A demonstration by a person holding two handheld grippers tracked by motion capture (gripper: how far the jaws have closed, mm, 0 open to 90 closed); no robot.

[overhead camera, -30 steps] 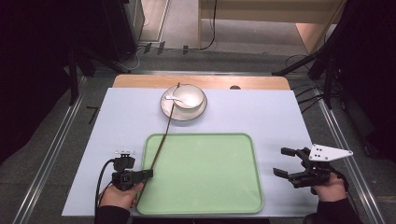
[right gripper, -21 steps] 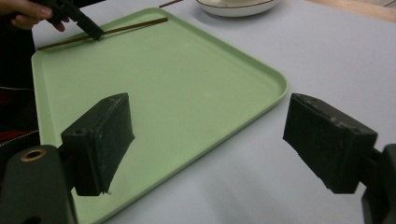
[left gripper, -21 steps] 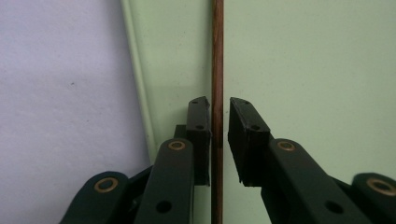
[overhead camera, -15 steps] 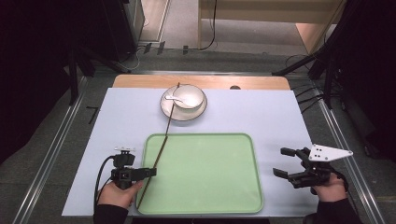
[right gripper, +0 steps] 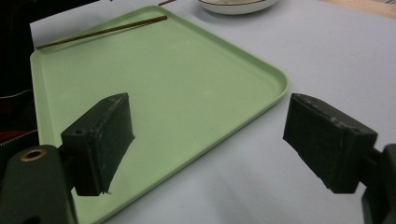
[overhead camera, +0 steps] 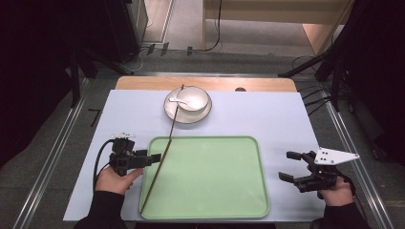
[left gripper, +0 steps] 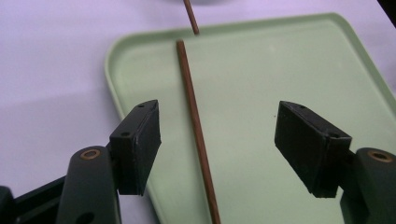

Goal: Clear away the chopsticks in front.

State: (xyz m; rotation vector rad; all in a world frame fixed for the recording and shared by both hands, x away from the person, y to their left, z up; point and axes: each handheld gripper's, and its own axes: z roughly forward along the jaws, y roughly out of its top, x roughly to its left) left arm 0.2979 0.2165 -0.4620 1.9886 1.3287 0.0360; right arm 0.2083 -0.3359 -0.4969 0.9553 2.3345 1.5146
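Your pale blue table cover sits in a dark room with cables on the floor. Your left gripper, jaws just opened wide, straddles the chopstick untouched; it lies across the green tray, far end on the bowl. Your right gripper gapes empty; its hand is cut off.

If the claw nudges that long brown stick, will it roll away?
Probably a little: the stick looks thin and round. It lies straight, so likely stiff, and the tray rim it crosses may stop it.
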